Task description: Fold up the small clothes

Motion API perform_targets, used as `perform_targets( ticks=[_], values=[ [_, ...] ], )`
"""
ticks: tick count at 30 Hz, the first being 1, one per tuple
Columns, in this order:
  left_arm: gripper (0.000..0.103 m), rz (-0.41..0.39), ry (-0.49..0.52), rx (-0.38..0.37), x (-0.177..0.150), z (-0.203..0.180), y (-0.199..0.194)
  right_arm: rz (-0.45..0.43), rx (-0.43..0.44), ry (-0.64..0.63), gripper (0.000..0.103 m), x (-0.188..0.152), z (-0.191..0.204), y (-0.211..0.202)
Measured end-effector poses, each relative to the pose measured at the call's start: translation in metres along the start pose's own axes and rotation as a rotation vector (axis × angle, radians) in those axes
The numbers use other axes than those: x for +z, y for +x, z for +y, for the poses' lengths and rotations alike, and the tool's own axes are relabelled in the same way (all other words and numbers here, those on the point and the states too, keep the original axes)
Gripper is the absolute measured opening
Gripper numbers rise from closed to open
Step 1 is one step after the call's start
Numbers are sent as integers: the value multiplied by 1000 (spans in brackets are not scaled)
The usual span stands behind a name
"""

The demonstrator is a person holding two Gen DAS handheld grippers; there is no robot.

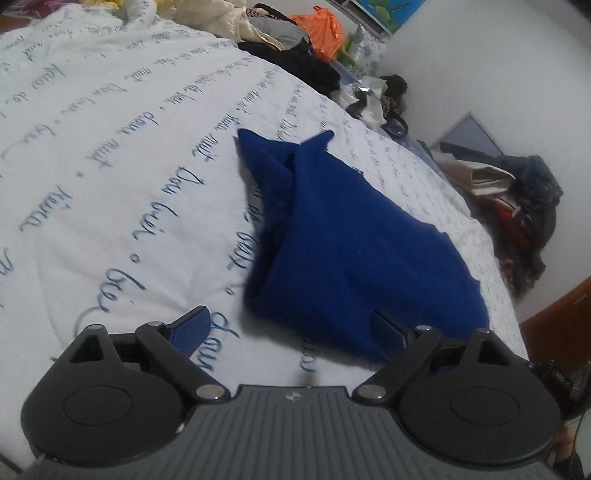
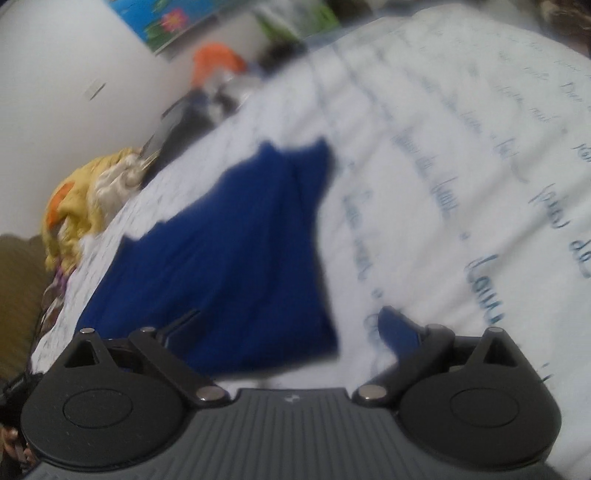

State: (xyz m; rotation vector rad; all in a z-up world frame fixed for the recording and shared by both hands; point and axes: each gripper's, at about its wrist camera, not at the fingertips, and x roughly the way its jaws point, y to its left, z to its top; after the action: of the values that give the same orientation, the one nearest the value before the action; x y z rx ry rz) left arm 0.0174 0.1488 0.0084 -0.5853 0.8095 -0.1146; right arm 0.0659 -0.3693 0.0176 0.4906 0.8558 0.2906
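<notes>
Lay folded on a white quilt [image 1: 122, 155] printed with blue cursive script: a small blue garment [image 1: 332, 236], doubled over into a rough wedge, its narrow end pointing away toward the far side of the bed and two loose flaps standing up there. Seen in the left wrist view just ahead and to the right of the left gripper [image 1: 291, 330], whose jaws stood wide apart, holding nothing; right-hand finger close against the near hem of the cloth, though contact could not be told; left-hand finger over bare quilt. Shown again, badly blurred, in the right wrist view: same blue garment [image 2: 229, 258] spread ahead and to the left of the right gripper [image 2: 291, 332], jaws likewise spread wide and holding nothing, one blue-padded finger over the near corner of the fabric, the other over the quilt [image 2: 461, 166] beside it. Could not be told from the blur whether that finger touched the cloth.

Piled along the far edge of the bed in the left wrist view: an orange plastic bag [image 1: 321, 31], dark clothing [image 1: 295, 61] and cream-coloured fabric [image 1: 221, 18]. Heaped against the white wall beyond the bed's right side: dark bags and clothes [image 1: 524, 206]. Visible at the left edge of the right wrist view: a yellow and white bundle [image 2: 92, 195] at the bed's margin, with a bright floral picture [image 2: 173, 24] on the wall above.
</notes>
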Motion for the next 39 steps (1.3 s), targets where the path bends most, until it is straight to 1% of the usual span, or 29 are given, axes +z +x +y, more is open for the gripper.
perform_targets(
  ticks=[1,2,3,4,5,6,8,10,12,15,17,19,21,23,24,25,26,27,28,29,30,31,32,33,34,35,36,37,39],
  values=[
    [87,2,0,-4,1,-3,2,2,4,-8,101,1,6,2],
    [80,1,4,-1,3,-6,5,9,10,-9,100,3,11,4],
    [51,4,6,23,6,-9,10,17,26,-2,94,6,14,8],
    [32,24,7,57,10,-11,15,30,35,12,66,10,16,12],
    [7,48,-7,76,15,-10,24,54,29,18,28,14,16,17],
    [8,54,-19,68,18,-9,28,84,17,28,20,18,15,25],
    [8,65,9,92,24,-14,31,96,32,50,11,24,11,32],
    [7,55,40,112,32,-23,26,111,24,47,8,30,12,34],
    [6,7,63,70,42,-34,2,90,53,15,7,36,21,21],
    [6,-46,127,-1,46,-51,-49,32,125,-29,6,42,39,-21],
    [6,-46,168,-23,34,-54,-80,25,170,-59,6,34,44,-50],
    [6,-25,176,-20,12,-45,-104,42,196,-77,5,14,43,-76],
    [7,30,162,16,-15,-27,-113,61,203,-66,5,-13,36,-98],
    [18,113,152,86,-41,0,-104,76,164,-22,7,-42,21,-107],
    [19,129,128,154,-49,14,-99,84,103,-18,8,-55,14,-107],
    [24,132,110,229,-51,25,-95,91,30,-13,13,-64,8,-104],
    [24,116,110,274,-46,29,-94,99,-35,0,16,-64,3,-101],
    [25,83,125,283,-38,28,-94,103,-80,21,16,-58,2,-98],
    [34,34,157,274,-26,20,-94,87,-88,30,16,-48,5,-96],
    [45,-17,198,261,-14,11,-92,53,-51,17,16,-35,12,-94],
    [72,-68,240,253,-3,0,-87,11,2,-13,17,-22,22,-91],
    [90,-114,275,250,8,-11,-78,-22,52,-53,30,-8,34,-84],
    [90,-150,306,250,16,-23,-66,-42,82,-93,39,5,45,-72],
    [85,-162,337,243,25,-35,-50,-48,83,-119,55,18,56,-56],
    [79,-153,364,250,33,-45,-30,-41,71,-151,57,31,66,-37],
    [74,-133,372,269,43,-52,-8,-25,44,-194,55,43,75,-16],
    [61,-102,375,279,52,-58,15,-17,-8,-236,56,54,83,7],
    [57,-71,383,297,58,-63,38,-19,-59,-267,56,64,87,29],
    [55,-21,402,332,68,-66,76,-6,-114,-320,56,77,94,67]
  ],
)
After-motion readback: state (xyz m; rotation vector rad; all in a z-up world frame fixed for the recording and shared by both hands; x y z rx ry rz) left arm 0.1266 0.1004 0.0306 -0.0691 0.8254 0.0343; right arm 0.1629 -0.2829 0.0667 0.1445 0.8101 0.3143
